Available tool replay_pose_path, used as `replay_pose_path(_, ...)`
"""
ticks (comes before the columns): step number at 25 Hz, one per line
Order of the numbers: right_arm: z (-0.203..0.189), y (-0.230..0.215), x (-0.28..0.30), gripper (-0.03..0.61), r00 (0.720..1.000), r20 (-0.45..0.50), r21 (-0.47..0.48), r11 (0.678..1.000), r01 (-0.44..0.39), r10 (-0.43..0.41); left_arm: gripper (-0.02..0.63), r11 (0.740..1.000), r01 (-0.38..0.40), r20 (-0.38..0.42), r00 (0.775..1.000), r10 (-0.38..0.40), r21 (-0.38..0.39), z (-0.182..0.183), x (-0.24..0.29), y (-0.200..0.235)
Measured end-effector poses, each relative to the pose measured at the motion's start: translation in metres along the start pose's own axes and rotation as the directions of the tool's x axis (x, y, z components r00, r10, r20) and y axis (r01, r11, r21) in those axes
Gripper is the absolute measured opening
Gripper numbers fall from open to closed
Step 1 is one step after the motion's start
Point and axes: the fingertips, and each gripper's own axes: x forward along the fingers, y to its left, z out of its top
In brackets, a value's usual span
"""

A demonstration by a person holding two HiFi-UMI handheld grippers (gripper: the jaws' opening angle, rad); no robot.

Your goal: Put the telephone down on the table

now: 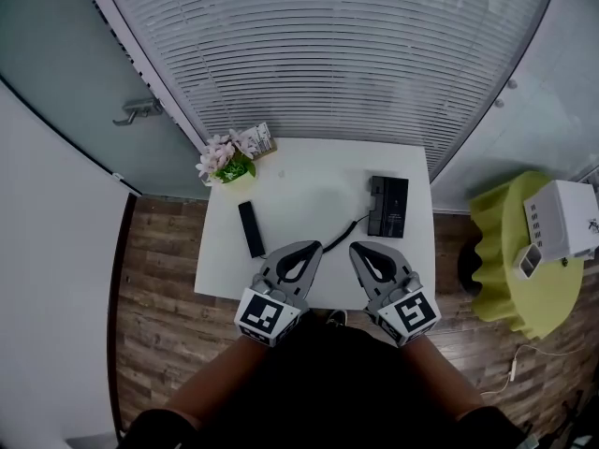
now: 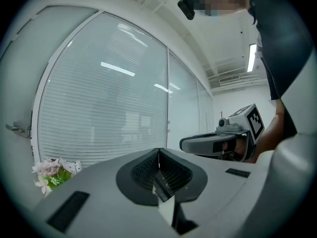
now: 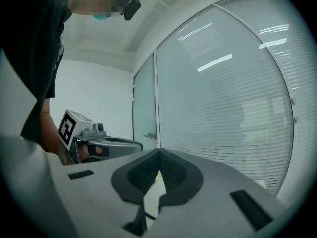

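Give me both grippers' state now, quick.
Left gripper: closed, holding nothing.
Right gripper: closed, holding nothing.

head view: steeply down on table (image 1: 309, 181) | gripper views: low, facing blinds (image 2: 99, 113)

We find the table's (image 1: 309, 171) middle and far edge open for a pass, while flowers (image 1: 225, 160) fill the far left corner, the handset (image 1: 251, 229) lies along the left edge, the base (image 1: 387, 207) sits by the right edge, and its cord (image 1: 342, 232) trails toward the near edge.
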Motion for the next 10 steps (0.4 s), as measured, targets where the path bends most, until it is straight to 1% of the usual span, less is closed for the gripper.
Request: replay_pose_path(10, -0.0006, -0.0056, 0.0005, 0.021, 1.0, -0.001, 0.009, 1.0, -0.015, 0.015, 0.011, 1.0, -0.021, -0.019, 1.0, 0.021, 0.003, -0.004, 0.0051, 0.0029)
